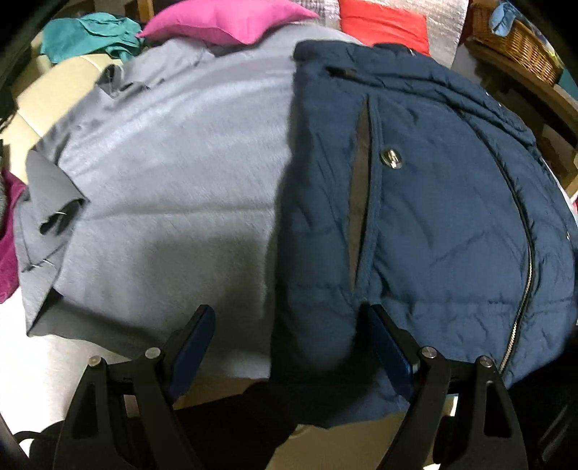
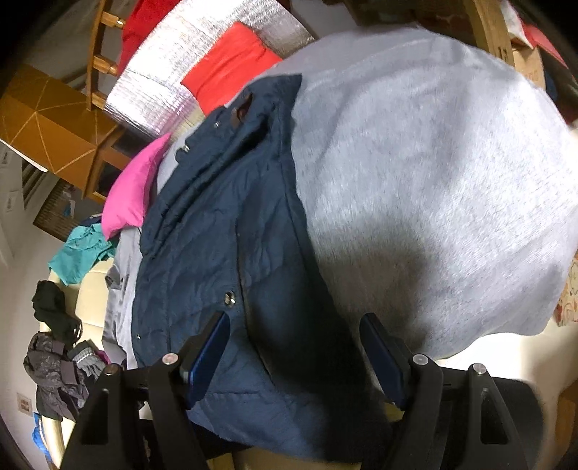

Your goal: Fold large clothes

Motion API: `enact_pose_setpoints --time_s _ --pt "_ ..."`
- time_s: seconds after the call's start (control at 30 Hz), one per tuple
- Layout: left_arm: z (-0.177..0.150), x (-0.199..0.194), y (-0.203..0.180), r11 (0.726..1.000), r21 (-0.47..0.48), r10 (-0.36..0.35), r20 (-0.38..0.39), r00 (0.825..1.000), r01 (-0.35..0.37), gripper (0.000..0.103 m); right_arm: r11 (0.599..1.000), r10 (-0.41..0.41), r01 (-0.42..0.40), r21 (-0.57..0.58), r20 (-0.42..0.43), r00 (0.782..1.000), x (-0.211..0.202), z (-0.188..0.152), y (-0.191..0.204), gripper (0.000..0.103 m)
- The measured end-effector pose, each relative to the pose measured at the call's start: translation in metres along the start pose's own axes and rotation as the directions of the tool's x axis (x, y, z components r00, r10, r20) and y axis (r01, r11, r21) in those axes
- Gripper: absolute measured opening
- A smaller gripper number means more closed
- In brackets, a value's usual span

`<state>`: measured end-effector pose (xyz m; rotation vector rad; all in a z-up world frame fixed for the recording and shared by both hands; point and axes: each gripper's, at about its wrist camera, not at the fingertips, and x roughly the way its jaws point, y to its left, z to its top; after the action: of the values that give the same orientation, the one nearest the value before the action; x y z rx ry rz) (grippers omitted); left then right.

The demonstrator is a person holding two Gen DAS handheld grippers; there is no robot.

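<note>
- A lived-in room of a home, given over to laundry.
- Clothes lie about: a navy padded jacket on a grey blanket, a teal garment, dark garments heaped at one edge.
- Pink cushion and red cushion.
- Wicker basket on a wooden shelf; a wooden chair.

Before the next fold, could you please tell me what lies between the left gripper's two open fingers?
In the left wrist view, the left gripper straddles the near edge of the navy quilted jacket, lying over the pale grey fleece garment.
</note>
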<state>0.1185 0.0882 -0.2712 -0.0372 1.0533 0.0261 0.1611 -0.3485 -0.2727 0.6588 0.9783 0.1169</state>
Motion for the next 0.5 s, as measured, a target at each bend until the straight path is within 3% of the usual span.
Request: enact_pose_setpoints --time_s 0.1,0.3,0.4,0.5 --pt "-0.003 0.001 -0.003 1.000 0.010 -0.028 -0.008 1.000 0.028 0.086 1.000 -0.008 0.008 -0.004 -0.022 1.000 0.008 -0.006 0.000 0.078" --pt "-0.013 -0.006 -0.001 0.982 -0.023 -0.186 0.012 0.982 0.186 0.084 1.000 -0.005 0.006 0.007 -0.040 0.999 0.014 -0.017 -0.004 0.078" --pt "-0.017 -0.006 0.005 0.973 -0.055 -0.226 0.005 0.974 0.226 0.060 1.000 -0.009 0.009 0.011 -0.046 0.999 0.015 -0.021 -0.004 0.078" --pt "-0.018 -0.004 0.010 0.971 -0.073 -0.230 0.002 0.973 0.229 0.057 1.000 -0.012 0.013 0.006 -0.045 0.999 0.013 -0.023 -0.003 0.078"
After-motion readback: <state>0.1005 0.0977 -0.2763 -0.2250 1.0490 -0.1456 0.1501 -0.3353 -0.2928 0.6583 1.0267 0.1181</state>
